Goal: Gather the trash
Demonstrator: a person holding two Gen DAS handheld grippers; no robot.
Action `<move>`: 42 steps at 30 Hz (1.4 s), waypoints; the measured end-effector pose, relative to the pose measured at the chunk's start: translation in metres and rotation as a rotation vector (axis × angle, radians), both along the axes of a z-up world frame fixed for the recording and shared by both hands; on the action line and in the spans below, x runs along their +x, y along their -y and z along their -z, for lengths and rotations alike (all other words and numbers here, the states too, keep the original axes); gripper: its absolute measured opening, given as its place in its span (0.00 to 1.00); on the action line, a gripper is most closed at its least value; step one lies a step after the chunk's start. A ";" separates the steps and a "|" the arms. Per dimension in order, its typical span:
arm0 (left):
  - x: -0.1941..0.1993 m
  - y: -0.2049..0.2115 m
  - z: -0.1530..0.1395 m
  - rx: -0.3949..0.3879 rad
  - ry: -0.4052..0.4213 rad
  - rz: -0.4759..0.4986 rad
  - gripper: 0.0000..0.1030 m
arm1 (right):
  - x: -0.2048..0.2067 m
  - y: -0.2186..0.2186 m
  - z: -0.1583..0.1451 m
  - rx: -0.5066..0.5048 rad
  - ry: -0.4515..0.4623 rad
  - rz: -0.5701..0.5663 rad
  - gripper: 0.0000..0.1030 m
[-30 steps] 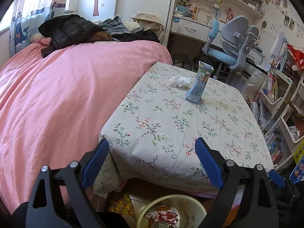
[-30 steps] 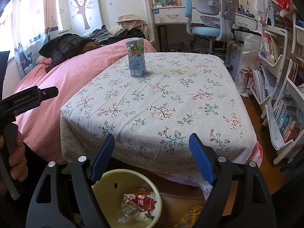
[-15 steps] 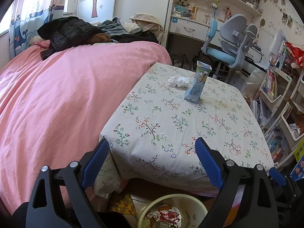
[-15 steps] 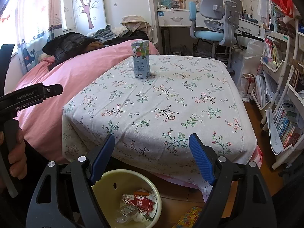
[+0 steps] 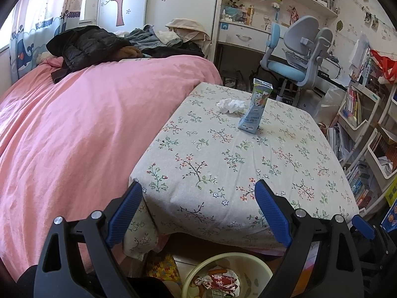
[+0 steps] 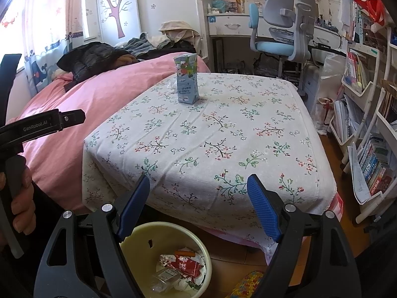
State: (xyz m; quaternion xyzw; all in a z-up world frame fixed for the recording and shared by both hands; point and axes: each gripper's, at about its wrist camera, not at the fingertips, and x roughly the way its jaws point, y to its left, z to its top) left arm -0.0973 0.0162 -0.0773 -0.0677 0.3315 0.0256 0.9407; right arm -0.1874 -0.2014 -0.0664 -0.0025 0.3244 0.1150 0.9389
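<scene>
1. Bed (image 5: 82,129): pink cover, touching the worktop's left edge.
2. Worktop (image 6: 223,134): floral cloth, holds 2 trash items at far end.
3. Bin (image 6: 141,233): on floor at near edge, already w/ wrappers.
4. Left hand-held gripper (image 5: 198,211) & right hand-held gripper (image 6: 198,201): both open, empty, hovering near the bin.
5. Carton (image 6: 186,78): upright; prob. light, stiff, crushable. Grip mid-body across flat sides.
6. Tissue (image 5: 230,105): crumpled, just beside carton. Soft, weightless; pinch the middle.
</scene>
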 end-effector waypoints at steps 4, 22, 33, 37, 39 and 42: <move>0.000 0.001 0.000 0.002 0.000 0.001 0.85 | 0.000 -0.001 0.000 -0.001 0.002 -0.003 0.75; -0.001 0.002 0.000 0.004 0.000 0.001 0.85 | 0.001 -0.003 0.001 -0.006 0.002 -0.014 0.76; -0.001 0.002 0.000 0.004 0.000 0.001 0.85 | 0.000 -0.004 0.001 -0.006 0.002 -0.015 0.76; 0.000 0.001 0.000 -0.006 0.001 -0.001 0.85 | 0.002 -0.005 0.000 0.008 0.003 -0.021 0.76; 0.006 0.000 -0.001 -0.017 -0.007 0.007 0.85 | 0.005 -0.004 -0.003 0.031 0.002 -0.025 0.76; 0.014 -0.006 -0.002 -0.049 -0.012 0.002 0.85 | 0.012 -0.004 -0.015 0.050 0.024 -0.038 0.76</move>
